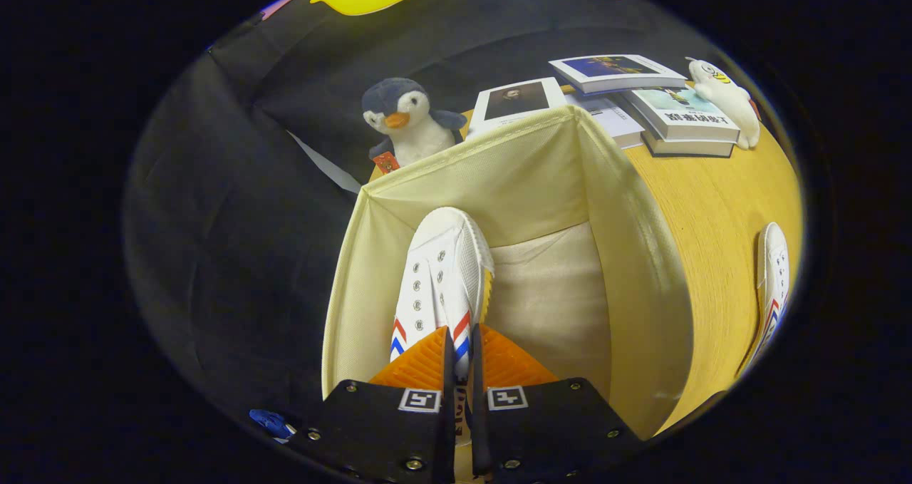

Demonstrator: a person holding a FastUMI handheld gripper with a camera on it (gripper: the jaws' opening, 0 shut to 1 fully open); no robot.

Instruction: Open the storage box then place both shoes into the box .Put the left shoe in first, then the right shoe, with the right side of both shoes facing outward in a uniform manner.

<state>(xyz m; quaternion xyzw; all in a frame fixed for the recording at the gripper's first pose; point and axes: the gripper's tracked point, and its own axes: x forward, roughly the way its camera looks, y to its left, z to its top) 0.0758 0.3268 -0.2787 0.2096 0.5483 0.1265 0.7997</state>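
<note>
A cream fabric storage box (634,256) stands open on the wooden table, its inside in full sight below me. My gripper (462,359) is shut on a white canvas shoe (442,277) with red and blue stripes, both orange fingers (420,363) pressing its heel end. The shoe hangs toe-forward inside the box, close to the left wall, above the pale box floor. A second white shoe (773,284) with matching stripes lies on the table to the right of the box.
A penguin plush (406,120) sits just behind the box's far wall. Several books (641,92) and a white plush toy (727,95) lie at the far right of the yellow wooden table (712,199). A small blue object (271,421) shows beside the left finger mount.
</note>
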